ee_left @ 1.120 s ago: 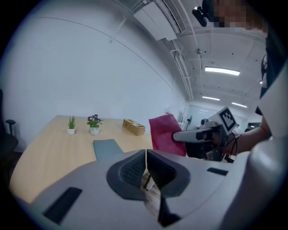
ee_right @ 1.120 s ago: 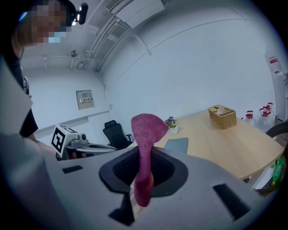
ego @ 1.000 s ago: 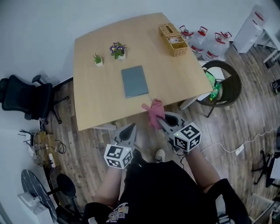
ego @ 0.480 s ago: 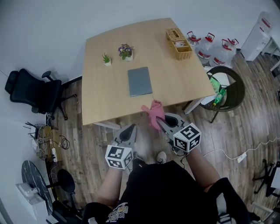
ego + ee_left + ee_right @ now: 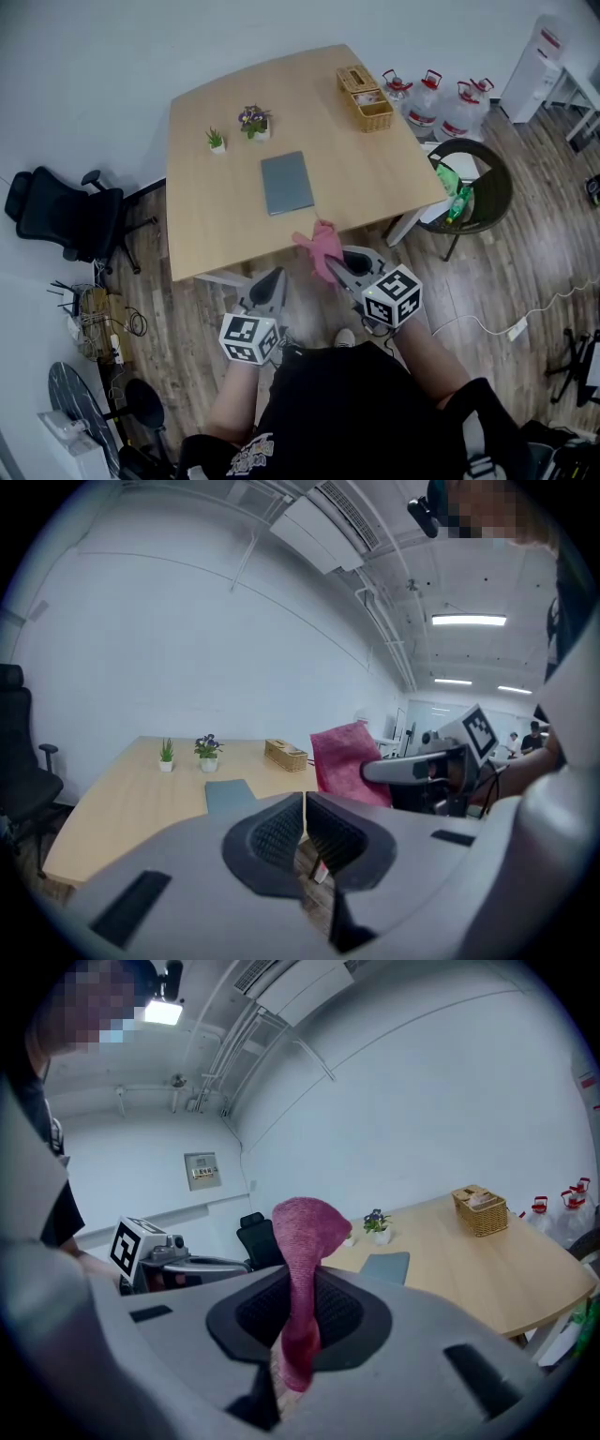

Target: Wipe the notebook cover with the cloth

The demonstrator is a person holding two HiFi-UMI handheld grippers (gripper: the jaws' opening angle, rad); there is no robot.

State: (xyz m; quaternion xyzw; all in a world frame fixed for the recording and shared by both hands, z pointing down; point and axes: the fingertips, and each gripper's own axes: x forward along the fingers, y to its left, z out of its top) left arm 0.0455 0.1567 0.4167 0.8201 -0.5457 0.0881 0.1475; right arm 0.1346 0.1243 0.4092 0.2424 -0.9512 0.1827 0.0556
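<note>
A grey notebook [image 5: 286, 183] lies flat in the middle of the wooden table [image 5: 206, 234]; it also shows in the left gripper view [image 5: 228, 796] and the right gripper view [image 5: 385, 1267]. My right gripper [image 5: 336, 266] is shut on a pink cloth [image 5: 321, 247], which stands up out of the jaws [image 5: 303, 1279] and hangs just off the table's near edge. My left gripper [image 5: 271, 284] is shut with nothing in it [image 5: 305, 829], lower left of the cloth and short of the table. Both grippers are clear of the notebook.
Two small potted plants [image 5: 254, 121] [image 5: 216, 141] stand behind the notebook. A wicker basket [image 5: 365, 97] sits at the far right corner. Water jugs [image 5: 434, 93] and a dark round chair [image 5: 473, 192] are right of the table, a black office chair [image 5: 61, 216] left.
Both grippers have kept their grip and their places in front of the table edge. The head view has shifted, so the table sits slightly differently in it.
</note>
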